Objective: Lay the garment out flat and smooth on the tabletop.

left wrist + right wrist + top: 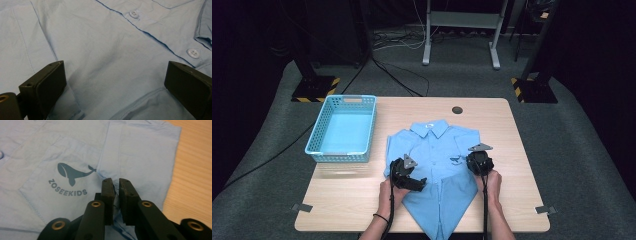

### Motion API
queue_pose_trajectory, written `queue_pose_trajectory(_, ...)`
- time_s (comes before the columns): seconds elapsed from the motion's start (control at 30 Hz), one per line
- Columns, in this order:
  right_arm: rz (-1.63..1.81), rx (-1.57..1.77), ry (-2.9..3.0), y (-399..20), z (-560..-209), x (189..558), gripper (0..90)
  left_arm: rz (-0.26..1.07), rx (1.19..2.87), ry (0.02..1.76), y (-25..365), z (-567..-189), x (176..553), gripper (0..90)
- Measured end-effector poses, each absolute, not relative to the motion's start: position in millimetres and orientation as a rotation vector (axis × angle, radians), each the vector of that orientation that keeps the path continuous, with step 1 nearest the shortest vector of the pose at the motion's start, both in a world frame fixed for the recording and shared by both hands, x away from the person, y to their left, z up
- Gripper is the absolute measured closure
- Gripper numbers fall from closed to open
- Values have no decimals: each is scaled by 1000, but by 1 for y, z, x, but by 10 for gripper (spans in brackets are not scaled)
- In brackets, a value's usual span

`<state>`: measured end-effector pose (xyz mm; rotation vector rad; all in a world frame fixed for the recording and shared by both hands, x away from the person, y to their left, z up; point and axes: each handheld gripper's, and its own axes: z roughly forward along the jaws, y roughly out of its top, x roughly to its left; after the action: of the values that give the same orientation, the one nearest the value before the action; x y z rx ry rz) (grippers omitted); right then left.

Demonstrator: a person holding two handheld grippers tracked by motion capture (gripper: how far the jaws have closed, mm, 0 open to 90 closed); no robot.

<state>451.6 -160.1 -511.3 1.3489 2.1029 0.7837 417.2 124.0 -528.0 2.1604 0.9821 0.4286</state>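
Note:
A light blue child's shirt [434,150] lies face up on the wooden table [342,205], collar at the far side, its lower part folded to a point at the near edge. My left gripper [411,181] rests over the shirt's left side. Seen from the left gripper view, its jaws stand wide open [115,72] above the front panel [105,50], close to the button placket [134,14]. My right gripper [479,162] is at the shirt's right side. In the right gripper view it is shut [117,185] on a pinch of fabric at the sleeve seam, beside the whale print [72,173].
A light blue plastic basket [343,129] stands at the table's far left, with nothing in it. A round cable hole [457,110] sits near the far edge. Bare wood [195,175] shows to the right of the sleeve. The person's forearms come in from the near edge.

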Motion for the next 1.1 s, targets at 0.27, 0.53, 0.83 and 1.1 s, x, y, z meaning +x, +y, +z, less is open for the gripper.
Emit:
queue_pose_trajectory(0.27, 735, 1341, 2008, -178, -500, 446, 854, 429, 2158, 987, 124, -528, 417, 37)
queue_pose_trajectory(0.53, 744, 1441, 1909, -214, -495, 442, 852, 431, 2159, 990, 124, -528, 417, 39)
queue_pose_trajectory(0.83, 731, 1580, 1845, -247, -508, 436, 764, 434, 2158, 992, 124, -528, 417, 40)
queue_pose_trajectory(1.1, 741, 1651, 1817, -257, -508, 430, 471, 435, 2157, 993, 124, -528, 417, 40)
